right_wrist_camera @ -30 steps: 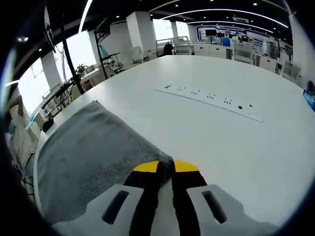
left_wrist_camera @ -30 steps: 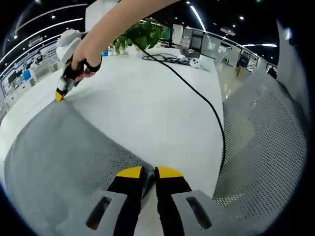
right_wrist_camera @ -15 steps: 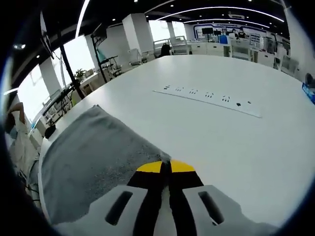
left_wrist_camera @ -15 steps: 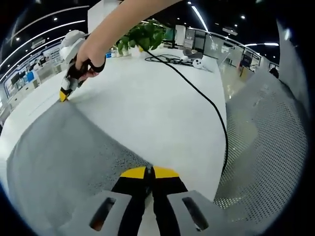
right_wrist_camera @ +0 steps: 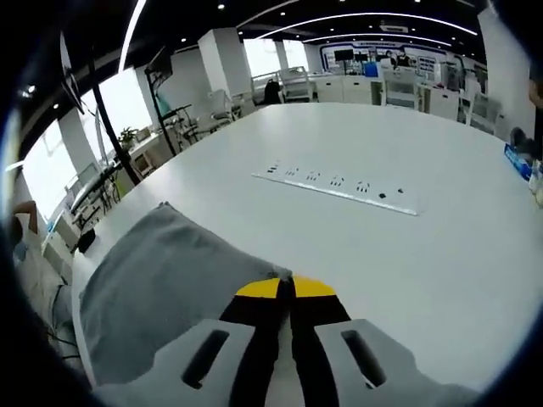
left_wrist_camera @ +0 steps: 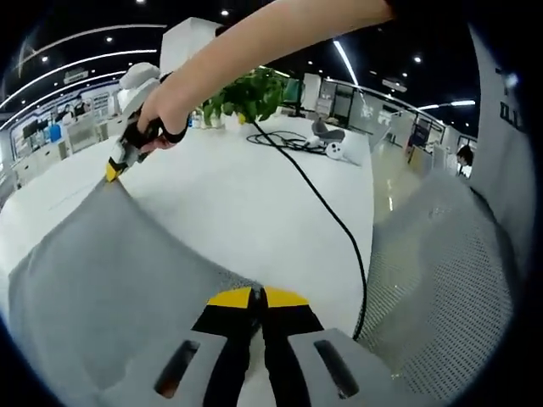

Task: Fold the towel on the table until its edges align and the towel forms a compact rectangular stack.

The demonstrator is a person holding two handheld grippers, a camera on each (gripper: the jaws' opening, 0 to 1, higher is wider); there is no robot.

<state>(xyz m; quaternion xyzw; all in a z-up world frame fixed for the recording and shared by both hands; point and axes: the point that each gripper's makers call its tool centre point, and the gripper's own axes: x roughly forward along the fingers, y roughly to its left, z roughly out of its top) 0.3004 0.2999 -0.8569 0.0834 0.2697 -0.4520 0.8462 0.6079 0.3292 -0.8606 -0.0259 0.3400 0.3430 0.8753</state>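
Observation:
A grey towel lies spread on the white table, with its near edge lifted. My left gripper is shut on one towel corner at the bottom of the left gripper view. At the upper left of that view a person's hand holds my right gripper, pinching the far towel corner. In the right gripper view the same towel stretches away to the left, and my right gripper is shut on its corner.
A black cable runs across the table toward a green plant. A perforated grey chair back stands at the right. A strip of sockets is set into the tabletop beyond the towel.
Both grippers have risen with their towel corners, so the towel's held edge now hangs above the table. The jaws of both went from slightly apart to fully shut on the cloth.

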